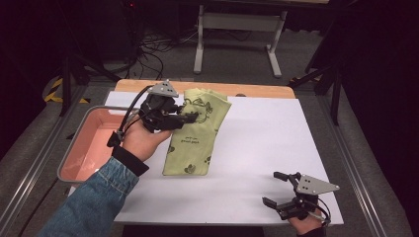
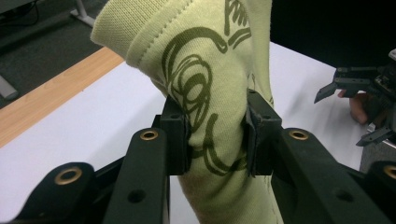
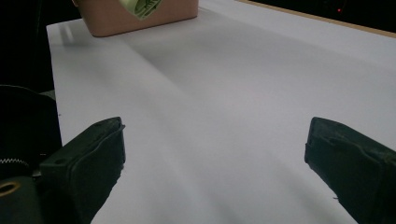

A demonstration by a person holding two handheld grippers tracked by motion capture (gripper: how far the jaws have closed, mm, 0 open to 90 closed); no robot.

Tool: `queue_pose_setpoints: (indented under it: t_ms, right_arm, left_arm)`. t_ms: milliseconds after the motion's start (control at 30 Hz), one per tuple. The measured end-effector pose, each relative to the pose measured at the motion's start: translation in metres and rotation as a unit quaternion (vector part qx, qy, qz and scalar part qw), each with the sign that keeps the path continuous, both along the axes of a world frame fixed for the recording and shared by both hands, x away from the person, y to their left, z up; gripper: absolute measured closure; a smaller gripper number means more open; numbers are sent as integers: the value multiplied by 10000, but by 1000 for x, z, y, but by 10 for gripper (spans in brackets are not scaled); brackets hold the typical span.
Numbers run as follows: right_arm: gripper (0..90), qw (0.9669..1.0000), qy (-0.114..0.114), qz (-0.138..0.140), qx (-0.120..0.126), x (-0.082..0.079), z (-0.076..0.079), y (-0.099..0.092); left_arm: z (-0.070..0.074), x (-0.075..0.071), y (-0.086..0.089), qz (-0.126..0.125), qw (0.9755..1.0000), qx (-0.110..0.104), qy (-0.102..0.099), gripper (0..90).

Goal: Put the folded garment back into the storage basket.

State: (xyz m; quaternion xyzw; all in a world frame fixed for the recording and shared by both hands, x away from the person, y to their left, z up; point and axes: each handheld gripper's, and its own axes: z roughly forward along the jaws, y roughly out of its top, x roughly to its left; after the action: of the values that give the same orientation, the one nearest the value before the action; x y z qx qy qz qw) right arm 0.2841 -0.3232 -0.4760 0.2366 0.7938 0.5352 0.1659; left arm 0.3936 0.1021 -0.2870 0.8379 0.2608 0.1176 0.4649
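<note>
High view shows the left gripper [image 1: 190, 117] clamped on a green printed cloth [image 1: 197, 133] lifted above the far-left part of the white surface [image 1: 257, 148], beside the pink tray [image 1: 84, 148]. Carrying it well means keeping the pinch firm so the hanging end clears the tray wall. Bunched fabric sits squeezed between the fingers [image 2: 175, 135]. The right gripper [image 1: 281, 190] rests near-right, fingers wide apart, holding nothing.

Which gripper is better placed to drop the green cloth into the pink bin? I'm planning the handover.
Left. The left gripper is already shut on the green cloth, right beside the pink bin. The right gripper sits open at the table's near right corner.
</note>
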Motion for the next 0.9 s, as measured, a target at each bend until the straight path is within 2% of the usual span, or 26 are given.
queue_pose_setpoints:
  t_ms: [433,733,900]
  right_arm:
    - [58,10000,-3,18,-9,0,0,1]
    - [58,10000,11,25,-18,0,0,1]
    - [57,10000,26,29,-26,0,-1,2]
  left_arm:
    - [4,-6,26,69,9999,59,-84,673]
    - [6,-14,49,127,9993,-210,-293,673]
    - [4,-19,61,158,9975,-440,-532,671]
